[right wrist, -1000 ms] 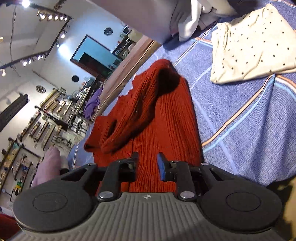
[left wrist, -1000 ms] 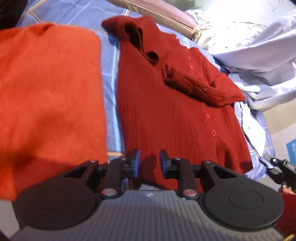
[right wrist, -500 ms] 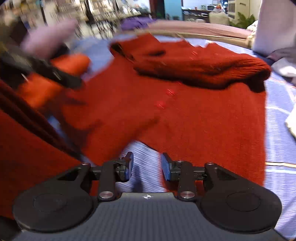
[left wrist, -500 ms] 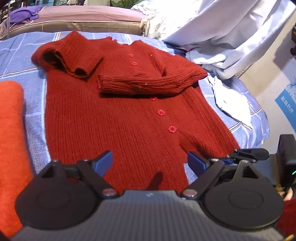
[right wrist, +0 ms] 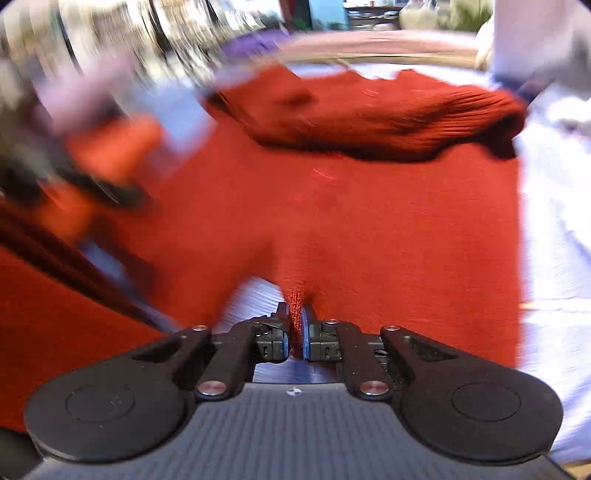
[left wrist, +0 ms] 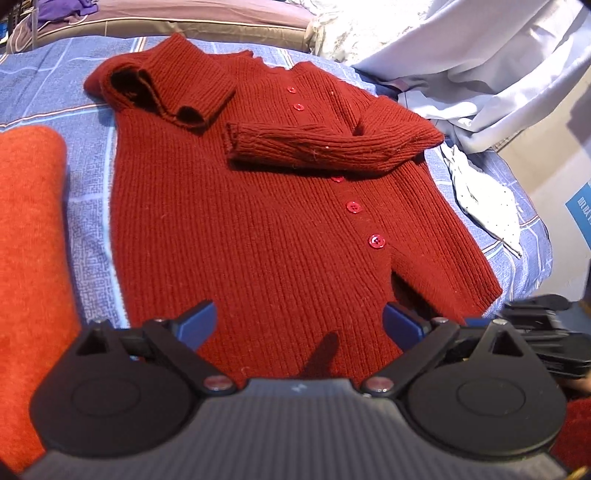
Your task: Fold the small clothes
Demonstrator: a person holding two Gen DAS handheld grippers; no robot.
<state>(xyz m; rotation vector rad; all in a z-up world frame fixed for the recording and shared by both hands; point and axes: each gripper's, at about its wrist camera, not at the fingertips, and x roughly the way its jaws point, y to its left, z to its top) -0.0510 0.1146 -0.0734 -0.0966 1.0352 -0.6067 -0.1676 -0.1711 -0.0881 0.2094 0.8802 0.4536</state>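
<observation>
A dark red knitted cardigan (left wrist: 258,229) with red buttons lies flat on the blue checked bedsheet (left wrist: 88,206), both sleeves folded across its chest. My left gripper (left wrist: 299,321) hovers over the cardigan's bottom hem, its jaws wide and still opening, their blue pads clear of the knit below. In the blurred right wrist view, my right gripper (right wrist: 295,314) is closing on a pinch of the cardigan (right wrist: 369,221) at its bottom hem, and the pads press on the knit. The right gripper (left wrist: 535,325) also shows at the hem's right corner in the left wrist view.
An orange folded garment (left wrist: 26,240) lies left of the cardigan. A white dotted cloth (left wrist: 487,206) sits to its right near the bed's edge. Pale crumpled sheets (left wrist: 498,74) pile up at the back right, and a padded headboard (left wrist: 184,18) runs along the far side.
My left jaws spread wide and the view swung round to face the cardigan from its hem. My right gripper rolled upright, came to the hem and closed on the knit.
</observation>
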